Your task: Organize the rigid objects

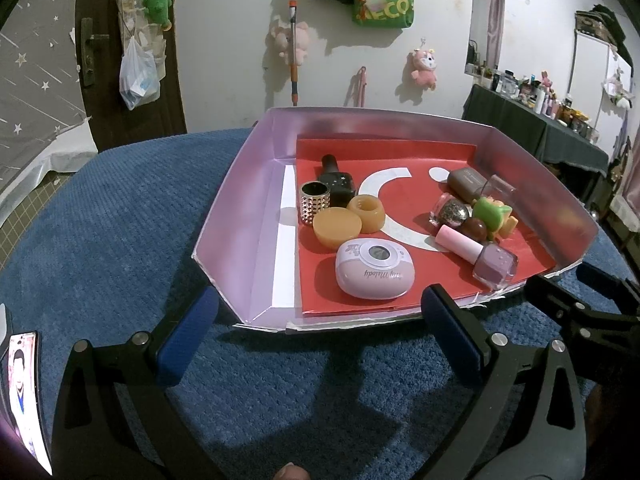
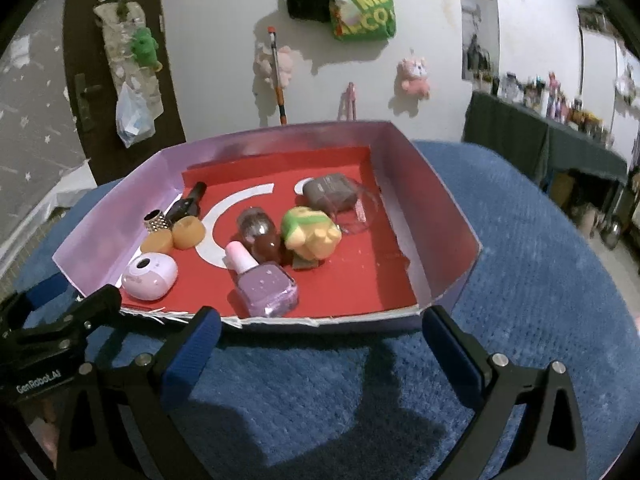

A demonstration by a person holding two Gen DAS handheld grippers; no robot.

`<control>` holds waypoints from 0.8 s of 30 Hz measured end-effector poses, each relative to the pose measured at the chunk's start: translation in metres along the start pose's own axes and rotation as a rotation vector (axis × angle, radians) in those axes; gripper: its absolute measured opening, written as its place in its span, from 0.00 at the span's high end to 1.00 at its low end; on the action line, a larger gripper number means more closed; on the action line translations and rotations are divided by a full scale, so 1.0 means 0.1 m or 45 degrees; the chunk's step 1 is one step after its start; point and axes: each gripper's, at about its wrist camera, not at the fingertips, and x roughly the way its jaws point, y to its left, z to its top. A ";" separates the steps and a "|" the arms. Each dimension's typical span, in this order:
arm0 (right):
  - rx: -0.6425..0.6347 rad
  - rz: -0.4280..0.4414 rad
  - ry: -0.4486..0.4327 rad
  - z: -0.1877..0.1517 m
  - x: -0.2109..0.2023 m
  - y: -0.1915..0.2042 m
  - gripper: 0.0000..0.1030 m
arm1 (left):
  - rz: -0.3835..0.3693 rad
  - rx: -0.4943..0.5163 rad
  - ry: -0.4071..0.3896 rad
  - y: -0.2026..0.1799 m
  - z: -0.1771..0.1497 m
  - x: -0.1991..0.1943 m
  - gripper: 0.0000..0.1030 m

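Lilac square glass polish bottle (image 2: 267, 290), lying near the lilac cardboard tray (image 2: 452, 216) front lip: judged hard, slick, breakable; best pinched across flat sides. Left gripper (image 1: 320, 332) & right gripper (image 2: 320, 340) both spread wide, nothing held.

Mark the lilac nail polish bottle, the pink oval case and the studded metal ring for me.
lilac nail polish bottle (image 2: 269, 289), right wrist view, on the square glass body.
pink oval case (image 1: 374, 274), left wrist view, on its lid near the lettering.
studded metal ring (image 1: 314, 204), left wrist view, on its studded outer wall.
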 end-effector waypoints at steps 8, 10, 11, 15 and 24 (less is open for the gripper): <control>-0.074 -0.076 -0.100 0.01 -0.15 0.11 0.00 | 0.000 0.000 0.001 0.00 0.00 0.00 0.00; -0.085 -0.072 -0.097 0.04 -0.14 0.12 0.00 | -0.001 -0.001 0.001 0.00 0.00 0.00 0.00; -0.083 -0.068 -0.090 0.06 -0.13 0.12 0.00 | -0.001 -0.001 0.001 0.00 0.00 0.00 0.00; -0.055 -0.054 -0.048 0.09 -0.06 0.07 0.00 | -0.002 -0.002 0.002 0.00 0.00 0.01 0.00; -0.041 -0.054 -0.088 0.12 -0.16 0.04 0.00 | 0.000 0.000 0.004 0.00 0.00 0.00 0.00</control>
